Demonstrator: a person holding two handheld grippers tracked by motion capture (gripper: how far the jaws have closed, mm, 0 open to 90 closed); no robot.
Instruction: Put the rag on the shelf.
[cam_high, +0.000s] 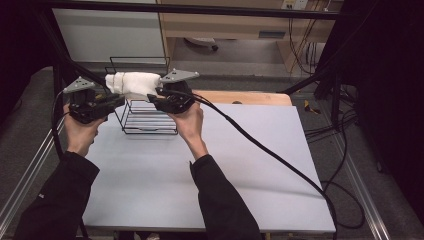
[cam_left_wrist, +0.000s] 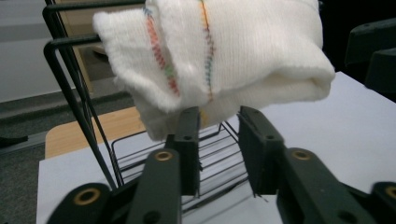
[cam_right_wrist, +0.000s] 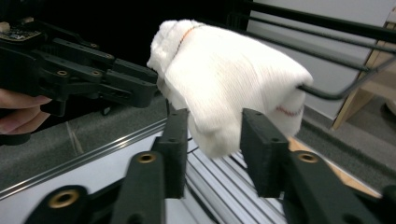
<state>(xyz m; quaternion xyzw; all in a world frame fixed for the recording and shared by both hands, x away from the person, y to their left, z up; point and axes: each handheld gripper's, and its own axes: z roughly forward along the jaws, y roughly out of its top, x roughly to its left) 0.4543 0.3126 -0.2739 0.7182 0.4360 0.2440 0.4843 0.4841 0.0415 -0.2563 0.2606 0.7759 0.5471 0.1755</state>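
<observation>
High view: white towel draped on wire rack; left tongs and right tongs both released, flanking it.

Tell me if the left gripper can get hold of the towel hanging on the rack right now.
Probably yes. The left gripper has its jaws apart just below the folded towel draped over the wire rack, with nothing between them. The right gripper sits at the other end, clear of it.

One white cloth. One black wire rack. Two grippers: left, right. Two hands: left, right. One grey table.
</observation>
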